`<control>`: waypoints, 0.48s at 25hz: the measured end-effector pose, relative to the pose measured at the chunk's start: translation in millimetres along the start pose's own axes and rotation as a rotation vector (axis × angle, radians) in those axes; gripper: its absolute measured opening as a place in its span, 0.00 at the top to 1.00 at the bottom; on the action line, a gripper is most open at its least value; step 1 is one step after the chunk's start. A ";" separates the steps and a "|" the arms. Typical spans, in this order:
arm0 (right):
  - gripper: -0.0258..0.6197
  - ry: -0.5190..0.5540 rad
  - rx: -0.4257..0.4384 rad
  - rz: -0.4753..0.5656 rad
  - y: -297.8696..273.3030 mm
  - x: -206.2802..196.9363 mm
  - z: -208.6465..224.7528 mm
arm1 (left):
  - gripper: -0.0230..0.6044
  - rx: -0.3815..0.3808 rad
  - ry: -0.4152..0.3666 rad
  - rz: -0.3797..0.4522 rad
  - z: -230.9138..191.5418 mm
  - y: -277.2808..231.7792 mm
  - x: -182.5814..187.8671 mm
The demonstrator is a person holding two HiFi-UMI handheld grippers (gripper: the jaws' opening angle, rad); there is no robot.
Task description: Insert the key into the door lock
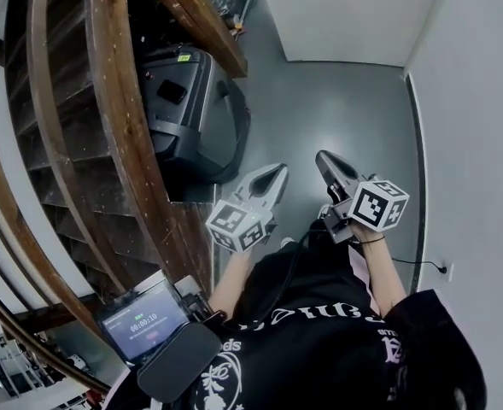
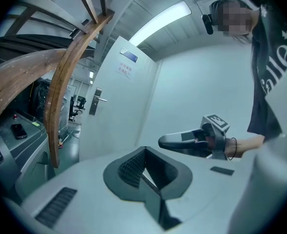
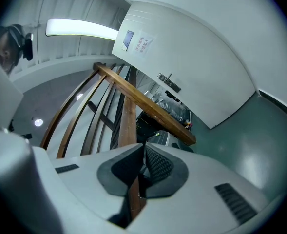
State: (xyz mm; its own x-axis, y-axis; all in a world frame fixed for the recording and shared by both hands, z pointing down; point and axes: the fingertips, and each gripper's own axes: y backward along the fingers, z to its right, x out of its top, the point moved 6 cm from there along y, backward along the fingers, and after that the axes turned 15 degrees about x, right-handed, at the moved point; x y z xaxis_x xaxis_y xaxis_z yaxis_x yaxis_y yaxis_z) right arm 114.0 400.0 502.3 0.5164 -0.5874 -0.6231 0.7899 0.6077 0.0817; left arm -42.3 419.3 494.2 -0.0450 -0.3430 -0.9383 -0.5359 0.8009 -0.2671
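No key shows in any view. The white door [image 1: 345,15] stands at the far end of the grey floor. Its metal handle and lock plate [image 2: 95,101] are on the door's left side in the left gripper view, and the handle [image 3: 168,82] shows small and far off in the right gripper view. My left gripper [image 1: 278,171] is held at waist height, jaws together, with nothing between them [image 2: 144,150]. My right gripper [image 1: 322,156] is beside it, also shut and empty [image 3: 143,145]. It appears in the left gripper view as well [image 2: 162,141]. Both are well short of the door.
A curved wooden stair railing [image 1: 123,126] runs along the left. A dark grey machine [image 1: 191,109] sits under it, close to the left gripper. A small lit screen [image 1: 144,321] is at lower left. A wall socket with a cable [image 1: 443,269] is on the right wall.
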 end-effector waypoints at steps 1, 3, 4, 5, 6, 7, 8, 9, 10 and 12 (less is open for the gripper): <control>0.91 -0.001 -0.011 0.004 1.3 -3.4 -2.6 | 0.96 -0.004 -0.001 -0.003 -0.1 6.5 -1.4; 0.92 -0.001 -0.032 0.010 4.8 -12.8 -8.7 | 0.96 -0.011 0.000 -0.010 -0.4 20.3 -6.5; 0.92 -0.001 -0.041 0.012 6.7 -18.5 -12.2 | 0.96 -0.014 0.004 -0.014 -0.4 27.4 -9.8; 0.92 -0.001 -0.048 0.014 8.5 -24.4 -16.1 | 0.96 -0.018 0.009 -0.016 -0.5 34.7 -13.1; 0.92 0.001 -0.052 0.014 9.6 -30.8 -20.4 | 0.96 -0.021 0.014 -0.016 -0.7 42.2 -16.4; 0.92 0.003 -0.053 0.014 10.1 -37.4 -24.8 | 0.96 -0.025 0.018 -0.015 -1.1 49.6 -19.6; 0.92 0.005 -0.053 0.014 10.3 -44.0 -29.3 | 0.96 -0.031 0.021 -0.015 -1.7 56.7 -22.9; 0.92 0.006 -0.055 0.013 10.7 -50.6 -33.8 | 0.96 -0.037 0.023 -0.015 -2.2 63.2 -26.3; 0.92 0.007 -0.059 0.012 11.5 -56.9 -38.2 | 0.96 -0.043 0.026 -0.016 -2.4 69.2 -29.9; 0.92 0.010 -0.069 0.005 13.9 -69.4 -47.4 | 0.96 -0.051 0.034 -0.019 -3.0 80.4 -37.0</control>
State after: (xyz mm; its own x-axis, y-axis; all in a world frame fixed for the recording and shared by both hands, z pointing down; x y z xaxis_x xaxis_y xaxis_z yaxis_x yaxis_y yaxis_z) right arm 73.4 474.5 509.8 0.5164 -0.5794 -0.6306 0.7627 0.6460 0.0311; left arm -86.3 494.9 508.0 -0.0627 -0.3749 -0.9249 -0.5792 0.7684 -0.2722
